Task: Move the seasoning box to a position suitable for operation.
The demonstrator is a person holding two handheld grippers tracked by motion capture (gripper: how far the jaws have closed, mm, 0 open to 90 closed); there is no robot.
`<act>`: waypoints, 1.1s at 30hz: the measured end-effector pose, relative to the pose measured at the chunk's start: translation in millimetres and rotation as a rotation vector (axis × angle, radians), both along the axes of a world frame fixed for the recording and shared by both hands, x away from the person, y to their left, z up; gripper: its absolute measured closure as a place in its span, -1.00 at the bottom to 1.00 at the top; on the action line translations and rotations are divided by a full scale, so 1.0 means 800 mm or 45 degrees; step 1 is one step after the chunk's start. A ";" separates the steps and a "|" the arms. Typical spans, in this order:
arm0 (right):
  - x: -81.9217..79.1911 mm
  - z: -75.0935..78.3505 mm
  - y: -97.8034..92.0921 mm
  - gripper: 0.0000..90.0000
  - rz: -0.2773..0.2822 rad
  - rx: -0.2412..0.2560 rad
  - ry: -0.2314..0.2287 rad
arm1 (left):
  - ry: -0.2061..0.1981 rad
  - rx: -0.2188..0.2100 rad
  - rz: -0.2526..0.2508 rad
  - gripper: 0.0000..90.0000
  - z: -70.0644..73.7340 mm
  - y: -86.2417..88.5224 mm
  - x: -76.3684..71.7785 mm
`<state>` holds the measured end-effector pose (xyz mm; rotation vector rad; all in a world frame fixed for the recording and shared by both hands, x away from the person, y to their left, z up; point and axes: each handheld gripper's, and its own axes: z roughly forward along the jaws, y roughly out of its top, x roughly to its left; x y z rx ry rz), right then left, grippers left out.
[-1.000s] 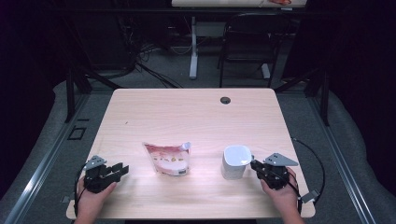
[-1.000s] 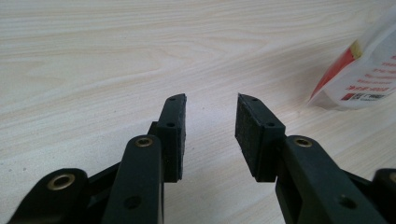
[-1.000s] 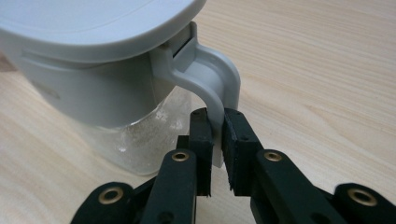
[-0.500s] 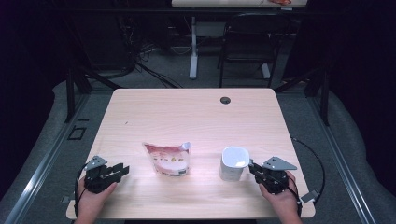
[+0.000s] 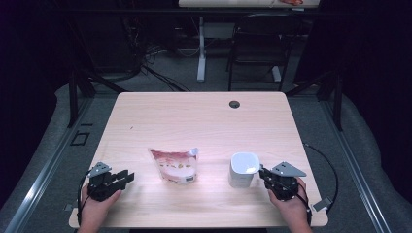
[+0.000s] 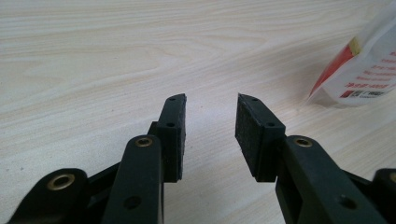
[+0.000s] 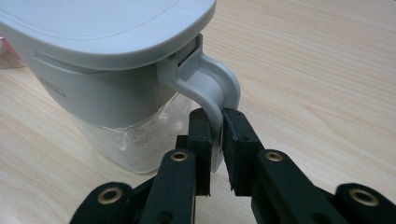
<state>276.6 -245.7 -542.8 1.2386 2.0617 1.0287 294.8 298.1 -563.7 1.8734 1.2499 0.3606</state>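
The right gripper (image 7: 214,122) is seen clenched on the handle (image 7: 212,93) of the jug (image 7: 107,70); this grip is made out in the right gripper view, while the high view gives the jug (image 5: 242,170) standing upright just ahead of that gripper (image 5: 266,175). The left gripper (image 6: 210,116) is held released over bare table (image 6: 93,70). A pouch (image 6: 362,70) lies beyond it, to its right, apart.

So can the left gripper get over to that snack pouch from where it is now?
Probably yes. The left gripper is open, and bare table lies between it and the pouch; nothing stands in between.
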 end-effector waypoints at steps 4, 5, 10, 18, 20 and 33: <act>-0.005 0.002 0.002 0.82 -0.004 -0.018 0.017 | -0.003 -0.001 0.004 0.41 0.000 0.001 -0.001; -0.005 0.002 0.003 0.82 -0.003 -0.012 0.015 | -0.003 -0.001 0.004 0.41 0.000 0.001 -0.001; -0.012 0.003 0.003 0.77 0.021 0.009 0.029 | -0.003 -0.001 0.005 0.40 0.000 0.001 -0.001; -0.030 0.006 0.006 0.77 0.072 0.023 0.028 | -0.001 0.002 0.002 0.39 0.001 0.000 -0.001; -0.034 0.006 0.007 0.76 0.080 0.033 0.030 | -0.002 0.000 0.003 0.39 0.000 0.000 -0.001; -0.040 0.022 -0.004 0.67 0.113 0.202 0.045 | 0.001 0.004 0.002 0.39 0.000 0.002 -0.001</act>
